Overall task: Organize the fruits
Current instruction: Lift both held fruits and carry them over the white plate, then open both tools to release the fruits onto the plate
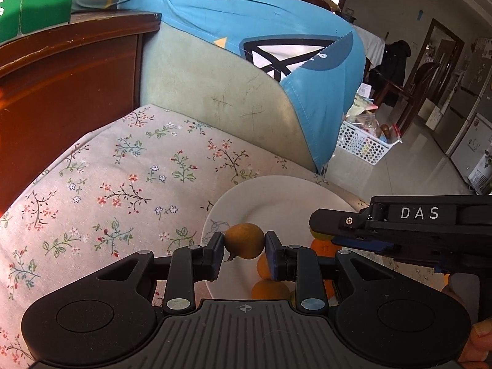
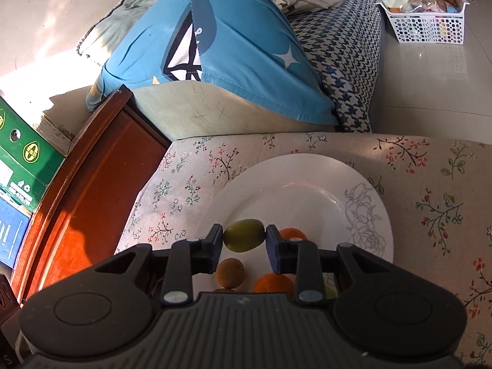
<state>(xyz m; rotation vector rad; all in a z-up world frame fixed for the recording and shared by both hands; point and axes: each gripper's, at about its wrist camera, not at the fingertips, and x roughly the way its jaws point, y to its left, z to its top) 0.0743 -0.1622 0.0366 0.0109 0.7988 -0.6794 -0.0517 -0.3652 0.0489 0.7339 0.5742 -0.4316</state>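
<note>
- The left gripper point(image 1: 244, 241), a black two-finger tool, is clenched on a small round brownish-yellow fruit point(image 1: 244, 240); the fruit sits squarely between the two pads, held above the near edge of a round white ceramic plate with a faint line-drawn flower point(image 1: 276, 196)
- The right gripper point(image 2: 244, 240) grasps an oval green fruit point(image 2: 244, 239) between its fingers; this fruit hangs over the near half of the same plate point(image 2: 307, 190)
- In the left wrist view the right gripper point(image 1: 319, 226) reaches in from the right, its black body marked "DAS"; it hovers over the plate's right side, and the green fruit shows only as a sliver under its tip
- On the plate, seen from the right wrist, lie a round brown fruit point(image 2: 230, 272), a round orange citrus fruit point(image 2: 273, 284) near the camera and a second orange fruit point(image 2: 292, 234) just beyond the right finger; they are partly hidden by the gripper; the far half of the plate is bare
- The plate rests on a pale floral-print cloth point(image 1: 117, 184) covering a cushioned surface
- Beyond the cloth stands a pale green sofa arm draped with a bright blue printed fabric point(image 1: 246, 21); to the left is a dark red-brown wooden cabinet point(image 1: 67, 86) bearing a green cardboard box point(image 1: 40, 0)
- A white perforated plastic basket point(image 2: 430, 27) filled with packets stands on the glossy floor, well apart from the plate
</note>
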